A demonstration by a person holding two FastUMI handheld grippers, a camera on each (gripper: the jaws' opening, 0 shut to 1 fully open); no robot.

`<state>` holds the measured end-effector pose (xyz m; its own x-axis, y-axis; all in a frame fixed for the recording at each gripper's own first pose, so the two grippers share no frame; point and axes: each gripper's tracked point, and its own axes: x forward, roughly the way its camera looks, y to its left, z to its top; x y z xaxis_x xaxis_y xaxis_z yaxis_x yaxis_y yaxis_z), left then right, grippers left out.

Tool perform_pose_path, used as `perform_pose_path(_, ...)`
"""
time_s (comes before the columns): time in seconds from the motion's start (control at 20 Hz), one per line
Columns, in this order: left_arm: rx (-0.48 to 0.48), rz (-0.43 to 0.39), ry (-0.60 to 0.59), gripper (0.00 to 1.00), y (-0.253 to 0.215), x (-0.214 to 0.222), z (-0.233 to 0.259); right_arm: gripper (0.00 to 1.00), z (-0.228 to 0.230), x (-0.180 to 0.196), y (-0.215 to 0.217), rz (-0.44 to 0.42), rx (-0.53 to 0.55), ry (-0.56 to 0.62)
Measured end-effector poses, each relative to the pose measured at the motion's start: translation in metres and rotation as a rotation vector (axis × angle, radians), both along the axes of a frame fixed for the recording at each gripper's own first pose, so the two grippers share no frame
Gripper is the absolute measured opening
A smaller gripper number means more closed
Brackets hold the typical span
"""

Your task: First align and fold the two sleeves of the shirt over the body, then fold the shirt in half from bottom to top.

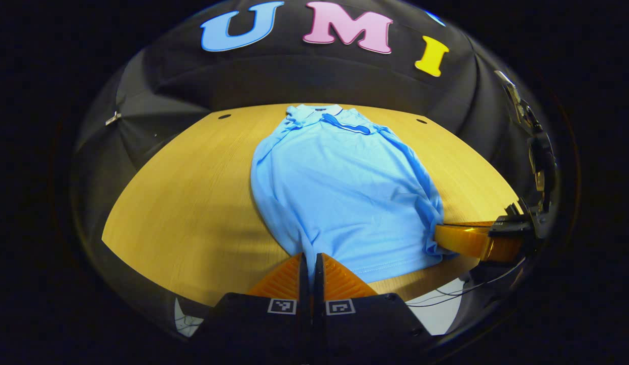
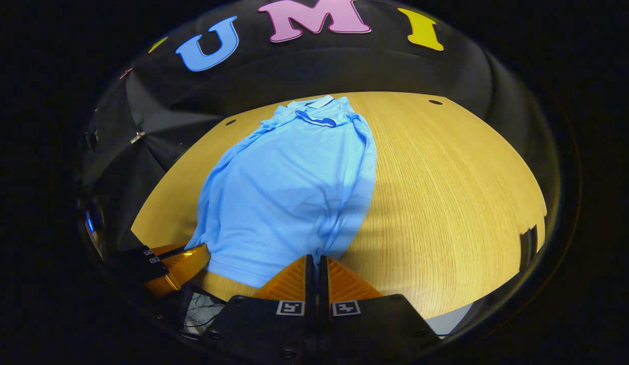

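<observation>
A light blue polo shirt (image 1: 339,187) lies on the wooden table (image 1: 192,203), collar at the far end, both sleeves folded in over the body. My left gripper (image 1: 310,258) is shut on the shirt's near left hem corner, the cloth pinched between its fingers. In the right gripper view the same shirt (image 2: 289,187) runs away from me, and my right gripper (image 2: 314,259) is shut on the near right hem corner. The right gripper (image 1: 446,238) also shows at the shirt's right edge in the left gripper view. The left gripper (image 2: 192,261) shows low on the left in the right gripper view.
Bare wooden table (image 2: 446,192) spreads wide to the right of the shirt, and a narrower strip lies to its left. Small dark holes (image 1: 224,116) mark the table's far corners. Black cloth walls close in the back and sides. Cables (image 1: 446,296) hang below the near table edge.
</observation>
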<state>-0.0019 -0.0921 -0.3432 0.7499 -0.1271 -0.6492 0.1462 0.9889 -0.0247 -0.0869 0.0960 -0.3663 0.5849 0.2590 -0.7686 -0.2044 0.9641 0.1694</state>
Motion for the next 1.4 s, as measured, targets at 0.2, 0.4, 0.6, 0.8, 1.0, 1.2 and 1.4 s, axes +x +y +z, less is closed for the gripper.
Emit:
perform_pose_path(0.2, -0.018, 0.005, 0.049, 0.07, 0.000, 0.000, -0.001, 0.05, 0.000, 0.003, 0.001, 0.049, -0.022, 0.033)
perform_pose_path(0.4, -0.016, 0.029, 0.115, 0.07, -0.002, 0.001, 0.003, 0.05, 0.001, 0.008, 0.002, 0.085, -0.016, 0.075)
perform_pose_path(0.6, -0.069, 0.040, 0.147, 0.06, -0.012, 0.013, 0.019, 0.05, 0.015, 0.036, -0.003, 0.089, 0.010, 0.070)
perform_pose_path(0.8, -0.052, 0.040, 0.119, 0.06, -0.017, 0.044, 0.045, 0.05, 0.039, 0.075, -0.002, 0.100, 0.047, 0.034)
perform_pose_path(1.0, -0.036, 0.028, 0.046, 0.06, -0.027, 0.089, 0.087, 0.05, 0.060, 0.118, -0.001, 0.118, 0.053, -0.011)
perform_pose_path(1.2, -0.073, 0.026, -0.025, 0.06, -0.036, 0.145, 0.130, 0.05, 0.079, 0.173, 0.003, 0.127, 0.058, -0.049)
perform_pose_path(1.4, -0.091, 0.047, -0.076, 0.06, -0.032, 0.203, 0.153, 0.05, 0.104, 0.235, 0.015, 0.119, 0.090, -0.111)
